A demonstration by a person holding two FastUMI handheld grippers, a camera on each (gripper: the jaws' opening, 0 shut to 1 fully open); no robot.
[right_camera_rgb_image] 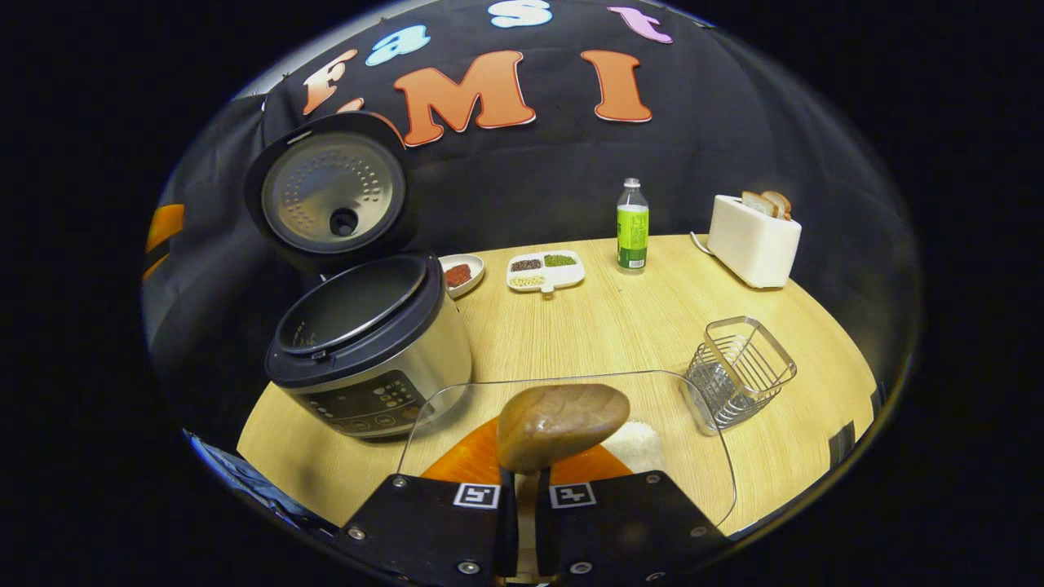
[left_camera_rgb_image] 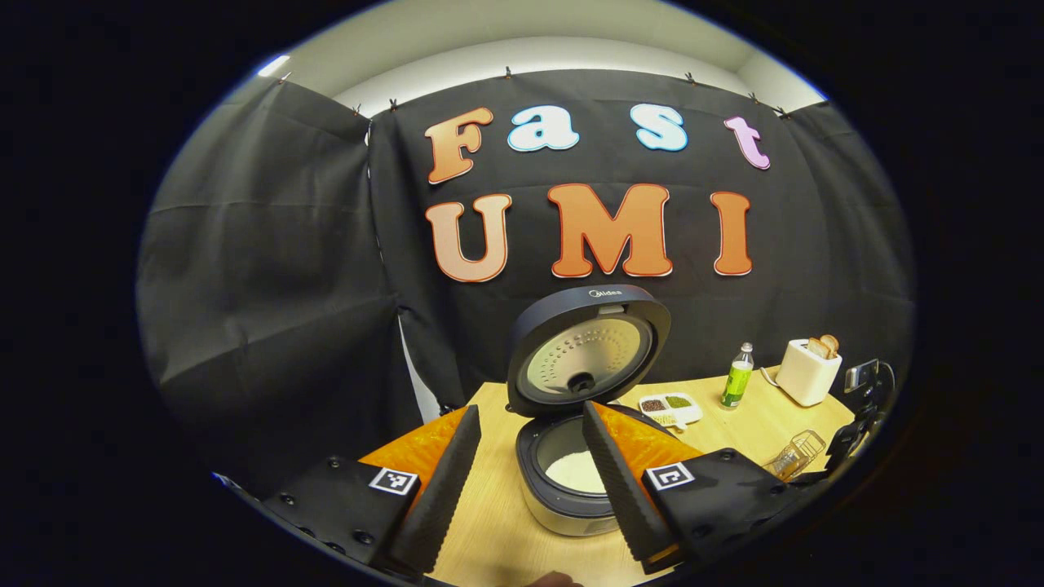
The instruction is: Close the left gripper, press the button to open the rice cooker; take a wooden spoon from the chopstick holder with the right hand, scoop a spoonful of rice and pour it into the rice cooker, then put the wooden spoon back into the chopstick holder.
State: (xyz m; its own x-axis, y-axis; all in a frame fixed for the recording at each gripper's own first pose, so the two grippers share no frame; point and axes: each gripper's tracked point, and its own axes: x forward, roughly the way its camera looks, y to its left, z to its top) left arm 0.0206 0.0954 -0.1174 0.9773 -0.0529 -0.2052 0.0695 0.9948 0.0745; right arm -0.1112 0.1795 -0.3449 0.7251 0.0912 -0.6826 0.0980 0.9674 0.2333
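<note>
**Spoon held over the rice tray, cooker lid up**

In the right gripper view, the right claw (right_camera_rgb_image: 525, 497) is closed on the handle of the wooden spoon (right_camera_rgb_image: 563, 424), both fingers pressing it. The spoon's bowl hangs above a clear tray (right_camera_rgb_image: 571, 379) holding a heap of white rice (right_camera_rgb_image: 640, 444). The wire chopstick holder (right_camera_rgb_image: 738, 371) stands just beside the tray on the wooden surface (right_camera_rgb_image: 620, 326). The rice cooker (right_camera_rgb_image: 371, 350) sits to the tray's left, its lid (right_camera_rgb_image: 330, 191) upright.

In the left gripper view, the left claw (left_camera_rgb_image: 530, 473) hangs over the open cooker with its fingers spread apart, holding nothing; white rice lies in the pot. Farther back stand a divided dish (right_camera_rgb_image: 545, 271), a green-labelled bottle (right_camera_rgb_image: 632, 224) and a white toaster (right_camera_rgb_image: 754, 236).
</note>
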